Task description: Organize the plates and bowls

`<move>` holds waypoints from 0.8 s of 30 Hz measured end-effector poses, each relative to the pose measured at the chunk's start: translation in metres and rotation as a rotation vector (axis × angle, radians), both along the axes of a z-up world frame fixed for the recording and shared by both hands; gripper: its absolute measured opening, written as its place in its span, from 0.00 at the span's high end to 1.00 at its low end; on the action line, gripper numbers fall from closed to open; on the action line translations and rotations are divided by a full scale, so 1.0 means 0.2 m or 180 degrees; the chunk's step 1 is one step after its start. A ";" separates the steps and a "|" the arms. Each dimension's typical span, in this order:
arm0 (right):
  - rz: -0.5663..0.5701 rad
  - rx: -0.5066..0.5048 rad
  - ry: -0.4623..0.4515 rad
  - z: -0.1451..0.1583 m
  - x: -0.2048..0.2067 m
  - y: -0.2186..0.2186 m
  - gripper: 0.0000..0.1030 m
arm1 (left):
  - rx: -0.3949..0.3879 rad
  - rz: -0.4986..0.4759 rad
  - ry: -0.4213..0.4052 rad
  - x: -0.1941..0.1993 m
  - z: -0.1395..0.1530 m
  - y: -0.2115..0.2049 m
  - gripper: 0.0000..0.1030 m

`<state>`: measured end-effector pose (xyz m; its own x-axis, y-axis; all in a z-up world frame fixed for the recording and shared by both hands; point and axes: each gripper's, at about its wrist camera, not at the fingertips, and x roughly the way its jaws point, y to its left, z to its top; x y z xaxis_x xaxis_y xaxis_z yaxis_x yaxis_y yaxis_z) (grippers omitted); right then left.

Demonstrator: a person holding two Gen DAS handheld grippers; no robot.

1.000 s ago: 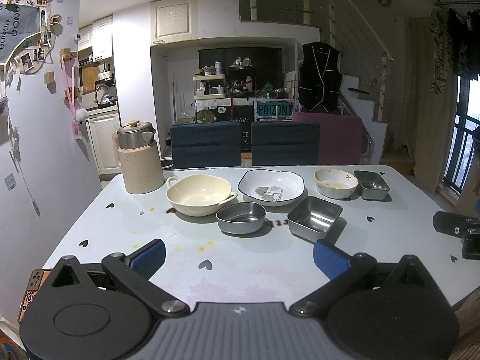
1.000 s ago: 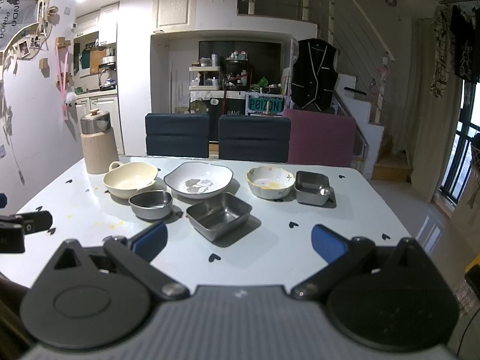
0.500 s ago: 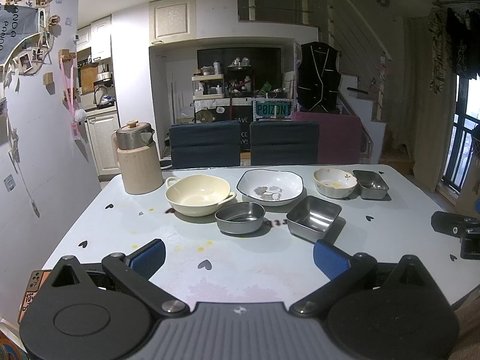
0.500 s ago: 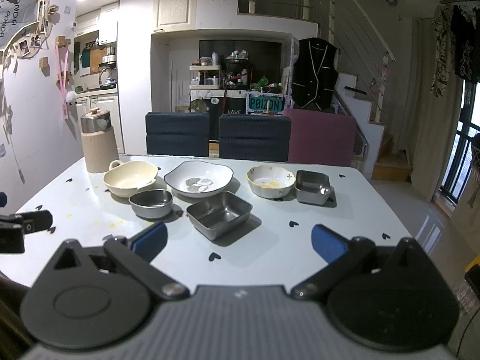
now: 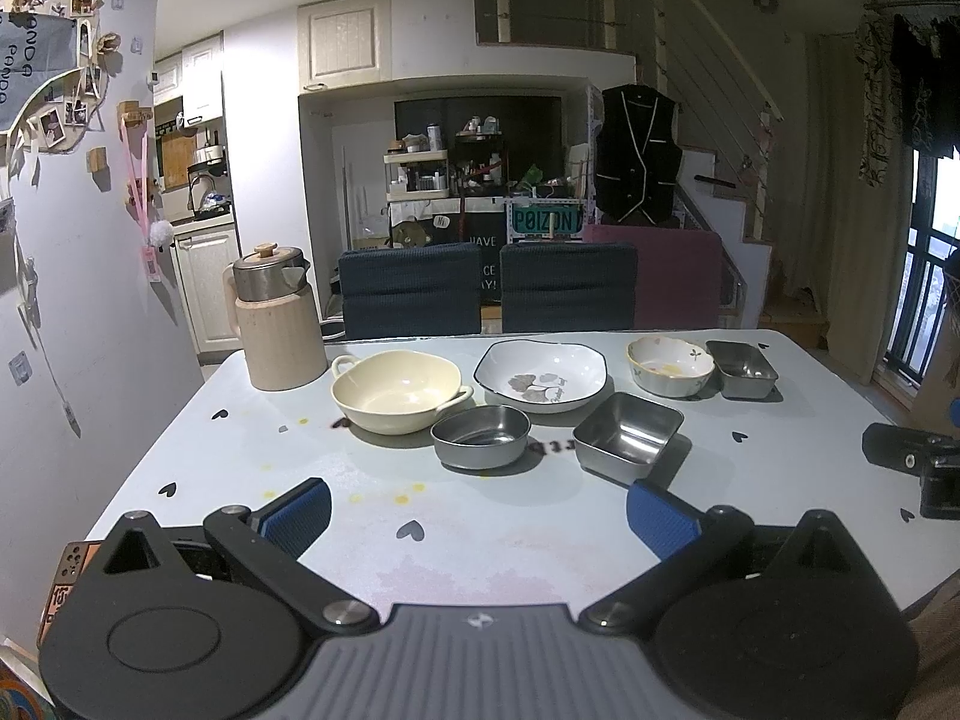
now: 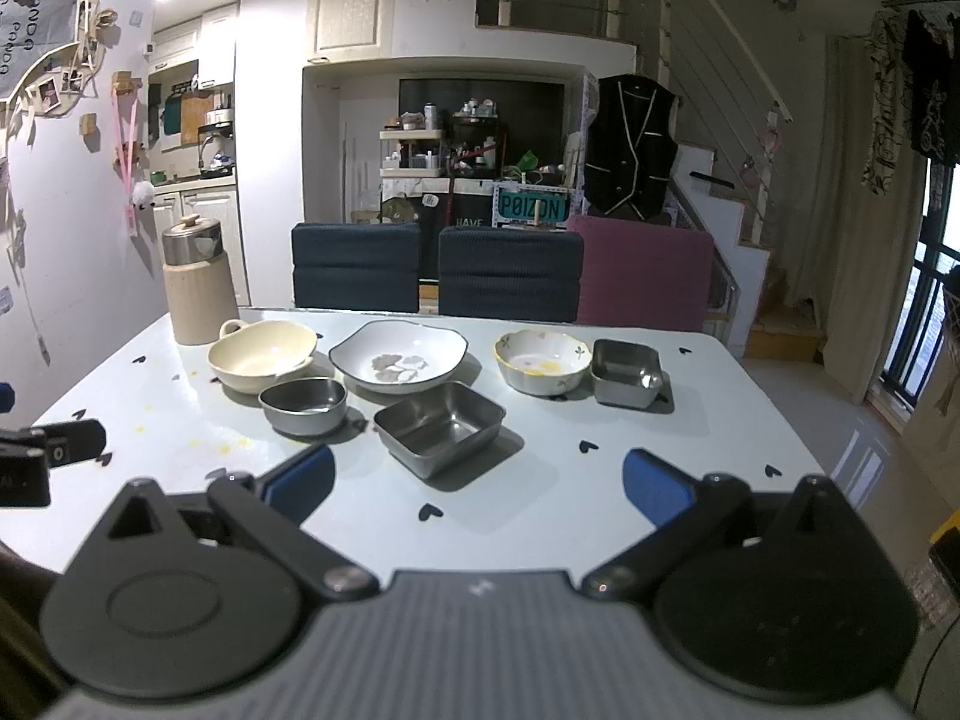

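Note:
On the white table stand a cream handled bowl, a round steel bowl, a white leaf-print plate, a square steel tray, a small flowered bowl and a smaller steel tray. My left gripper is open and empty, low over the near table edge. My right gripper is open and empty, short of the square steel tray. The same dishes show in the right wrist view: cream bowl, round steel bowl, plate, flowered bowl, small tray.
A beige kettle stands at the table's far left corner. Two dark blue chairs and a maroon one line the far side. A wall runs along the left. The other gripper shows at the view edges.
Both grippers have barely moved; the left wrist view has drifted very slightly. The dishes have not moved.

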<state>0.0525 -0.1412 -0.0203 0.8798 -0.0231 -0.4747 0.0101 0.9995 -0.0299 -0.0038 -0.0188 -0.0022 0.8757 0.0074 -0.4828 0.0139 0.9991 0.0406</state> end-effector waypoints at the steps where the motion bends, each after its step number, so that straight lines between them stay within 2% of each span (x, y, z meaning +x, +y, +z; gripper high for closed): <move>1: -0.0003 -0.0003 0.0000 0.00 0.00 0.00 0.00 | 0.0004 -0.0001 -0.0002 0.00 0.00 -0.01 0.00; 9: -0.0079 -0.0006 0.0061 0.01 0.02 0.00 0.00 | -0.0035 0.0047 0.0033 0.02 0.00 -0.04 0.00; 15: -0.0111 0.0096 0.0192 0.01 0.12 -0.03 0.00 | -0.0020 -0.0025 0.0181 0.21 0.06 0.01 0.00; 24: -0.0039 0.0018 0.0207 0.03 0.38 -0.05 0.00 | -0.0008 -0.0306 0.0186 0.59 0.13 0.04 0.00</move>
